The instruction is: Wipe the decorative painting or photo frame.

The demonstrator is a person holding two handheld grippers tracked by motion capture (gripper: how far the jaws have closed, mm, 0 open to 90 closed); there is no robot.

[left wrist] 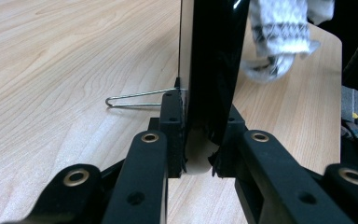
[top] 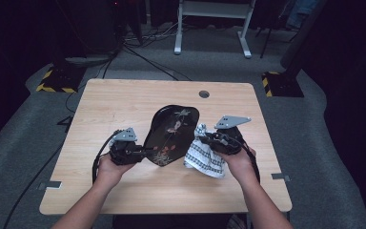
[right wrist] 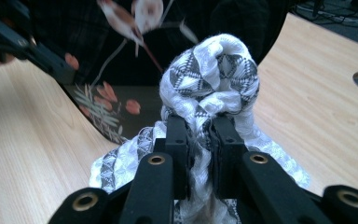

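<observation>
One pale wooden table (top: 124, 102) fills the middle of the high view, with grey carpet (top: 314, 119) and dark surroundings around it. At centre frame the left gripper (top: 143, 152) pinches the rim of a tilted black floral tray (top: 171, 133); just right, the right gripper (top: 205, 140) clamps a bunched patterned white cloth (top: 202, 157)

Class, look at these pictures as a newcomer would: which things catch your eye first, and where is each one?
First comes the glossy black tray painted with flowers, tilted up on edge at the middle of the wooden table, its rim clamped in the left gripper. Just to its right, a bunched white cloth with a grey pattern hangs pinched in the right gripper.
</observation>
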